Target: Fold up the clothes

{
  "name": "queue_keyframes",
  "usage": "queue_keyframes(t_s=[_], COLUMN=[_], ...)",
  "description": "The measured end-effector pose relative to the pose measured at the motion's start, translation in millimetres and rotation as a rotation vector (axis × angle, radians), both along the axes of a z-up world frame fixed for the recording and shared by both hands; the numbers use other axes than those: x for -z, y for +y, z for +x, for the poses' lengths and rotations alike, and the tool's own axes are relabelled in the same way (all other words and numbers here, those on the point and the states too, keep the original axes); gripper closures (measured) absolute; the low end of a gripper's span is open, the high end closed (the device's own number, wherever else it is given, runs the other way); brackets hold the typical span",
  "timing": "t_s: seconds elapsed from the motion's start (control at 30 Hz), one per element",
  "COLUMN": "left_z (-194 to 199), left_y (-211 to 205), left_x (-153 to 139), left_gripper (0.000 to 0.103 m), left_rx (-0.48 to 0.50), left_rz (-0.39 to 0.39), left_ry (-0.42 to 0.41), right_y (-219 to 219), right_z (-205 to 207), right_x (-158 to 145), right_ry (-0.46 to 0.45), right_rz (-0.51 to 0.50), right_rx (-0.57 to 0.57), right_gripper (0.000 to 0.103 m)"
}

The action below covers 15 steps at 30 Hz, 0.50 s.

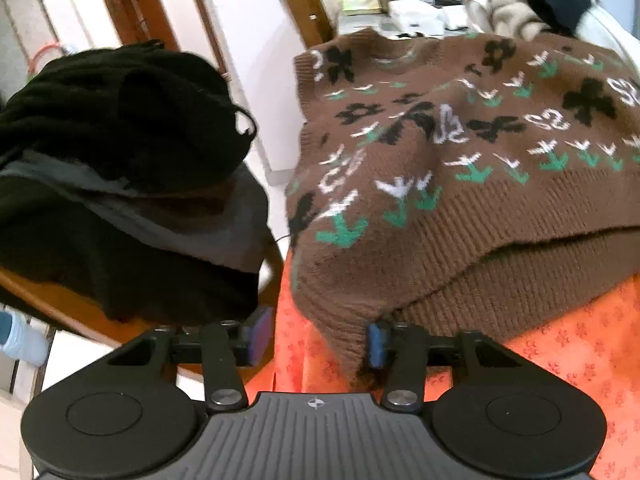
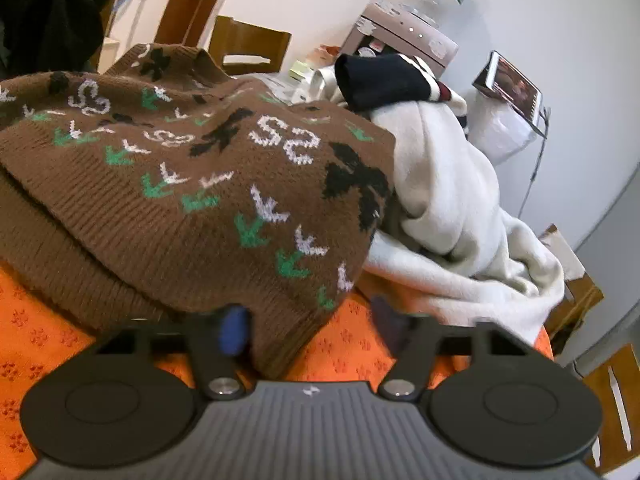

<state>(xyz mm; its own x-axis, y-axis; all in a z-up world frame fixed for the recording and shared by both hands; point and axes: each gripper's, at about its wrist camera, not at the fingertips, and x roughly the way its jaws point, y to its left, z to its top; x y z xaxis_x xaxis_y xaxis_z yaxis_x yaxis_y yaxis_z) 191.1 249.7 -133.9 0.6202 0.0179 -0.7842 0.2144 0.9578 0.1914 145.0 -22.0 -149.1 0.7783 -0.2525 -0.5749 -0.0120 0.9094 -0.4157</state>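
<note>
A brown knit sweater (image 1: 460,208) with green, white and black patterns lies folded over on an orange tablecloth (image 1: 560,360). My left gripper (image 1: 318,338) is open at the sweater's near left corner, and the ribbed hem hangs between its blue pads. In the right wrist view the same sweater (image 2: 192,208) lies on the orange cloth (image 2: 352,348). My right gripper (image 2: 310,330) is open at the sweater's near right corner, with the hem between its fingers.
A pile of black and grey clothes (image 1: 120,184) sits on a wooden chair to the left. A heap of white garments (image 2: 452,216) with a dark sleeve (image 2: 384,80) lies to the sweater's right. A water dispenser (image 2: 404,32) and wooden chairs stand behind.
</note>
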Motion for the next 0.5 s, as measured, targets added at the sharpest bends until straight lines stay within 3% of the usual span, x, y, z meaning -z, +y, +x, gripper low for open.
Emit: queue_keyframes(t_s=[0.03, 0.1, 0.17, 0.23, 0.5], left_z=[-1.8, -6.9, -12.6, -18.4, -34.3], left_y=[0.0, 2.9, 8.6, 13.6, 10.8], left_x=[-3.3, -12.4, -23.6, -38.5, -102.8], left_gripper=[0.086, 0.089, 0.091, 0.092, 0.093], left_rx=[-0.001, -0.022, -0.052, -0.084, -0.098], left_rz=[0.0, -0.006, -0.019, -0.035, -0.085], left_ry=[-0.006, -0.035, -0.067, -0.109, -0.212], right_y=[-1.8, -5.8, -11.6, -17.8, -53.8], right_z=[-1.3, -6.5, -14.0, -19.6, -28.8], right_x=[-5.3, -18.6, -35.6, -52.7, -116.9], right_ry=[-0.012, -0.048, -0.1, -0.138, -0.241], right_rz=[0.017, 0.05, 0.077, 0.102, 0.198], right_rx=[-0.005, -0.009, -0.004, 0.0, 0.056], right_gripper=[0.071, 0.084, 0.087, 0.096, 0.099])
